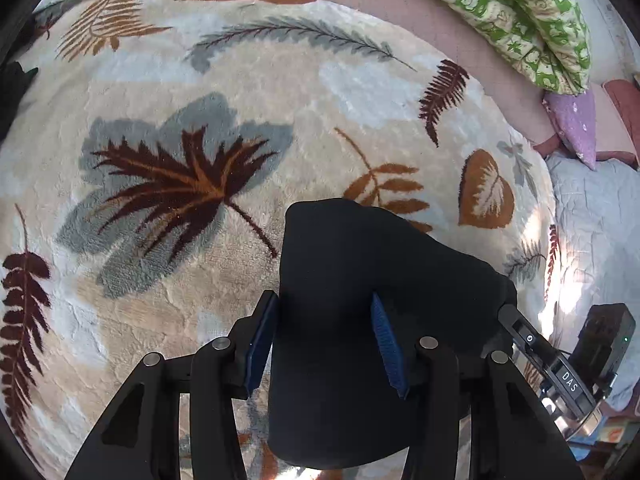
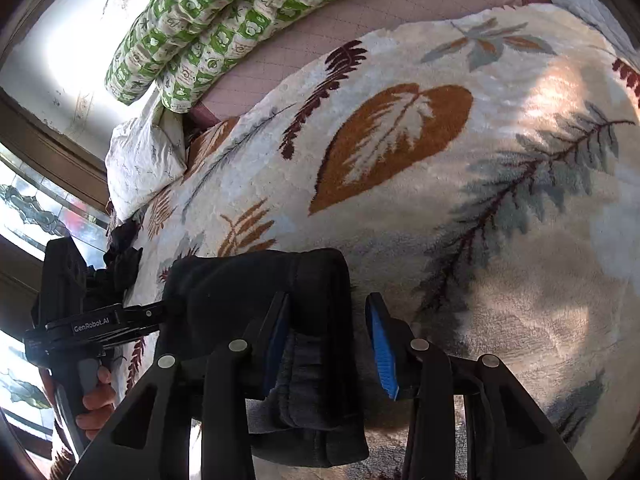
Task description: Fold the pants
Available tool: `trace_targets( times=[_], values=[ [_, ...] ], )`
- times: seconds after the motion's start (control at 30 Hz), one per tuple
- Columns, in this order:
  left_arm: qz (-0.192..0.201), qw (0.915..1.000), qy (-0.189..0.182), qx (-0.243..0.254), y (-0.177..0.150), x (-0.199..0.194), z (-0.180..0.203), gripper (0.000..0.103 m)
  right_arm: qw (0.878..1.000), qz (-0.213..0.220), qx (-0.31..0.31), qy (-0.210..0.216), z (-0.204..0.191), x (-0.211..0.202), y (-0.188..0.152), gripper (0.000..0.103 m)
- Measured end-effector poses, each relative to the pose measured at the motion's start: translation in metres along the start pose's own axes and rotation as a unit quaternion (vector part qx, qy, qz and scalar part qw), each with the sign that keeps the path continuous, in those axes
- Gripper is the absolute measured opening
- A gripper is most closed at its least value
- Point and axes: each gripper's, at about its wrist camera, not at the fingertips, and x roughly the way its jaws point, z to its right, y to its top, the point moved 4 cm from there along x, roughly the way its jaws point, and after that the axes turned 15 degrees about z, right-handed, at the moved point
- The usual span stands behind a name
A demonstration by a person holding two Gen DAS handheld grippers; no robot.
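Observation:
The black pants (image 1: 360,260) lie as a folded bundle on the leaf-patterned blanket (image 1: 200,80). In the left wrist view my left gripper (image 1: 324,300) straddles the bundle, its blue pads (image 1: 262,344) standing apart on either side, open and not pinching the cloth. In the right wrist view the pants (image 2: 248,280) show a thick folded edge. My right gripper (image 2: 329,298) is open over that edge, with a bare gap between the cloth and the right pad (image 2: 382,348). Each gripper shows in the other's view: the right one (image 1: 552,368) and the left one (image 2: 80,320), held by a hand (image 2: 96,400).
A rolled green-patterned quilt (image 1: 520,20) lies along the far side on a pink sheet (image 1: 420,8). A white pillow (image 2: 140,160) and a purple cushion (image 1: 576,120) sit at the blanket's edges. A window (image 2: 36,208) is at the left of the right wrist view.

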Motion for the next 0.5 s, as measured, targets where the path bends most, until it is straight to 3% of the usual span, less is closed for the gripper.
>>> trace_targets(
  times=[0.1, 0.17, 0.2, 0.37, 0.5],
  values=[
    [0.02, 0.999, -0.03, 0.025, 0.001, -0.021, 0.001, 0.052, 0.999, 0.008, 0.033, 0.039, 0.002, -0.011, 0.002, 0.045],
    [0.028, 0.9981, -0.045, 0.033, 0.0, -0.032, -0.003, 0.076, 0.997, 0.001, 0.046, 0.058, 0.005, -0.017, 0.0, 0.054],
    [0.032, 0.9977, -0.052, 0.031, -0.002, -0.035, -0.006, 0.079, 0.997, -0.001, 0.05, 0.059, 0.007, -0.019, -0.001, 0.058],
    [-0.003, 0.9968, -0.076, 0.021, -0.013, -0.025, -0.022, 0.082, 0.997, -0.026, 0.043, 0.061, 0.01, -0.013, -0.016, 0.061],
    [-0.04, 0.9957, -0.073, 0.04, -0.024, -0.003, -0.024, 0.083, 0.996, -0.04, 0.034, 0.072, 0.005, -0.003, -0.029, 0.075]
  ],
)
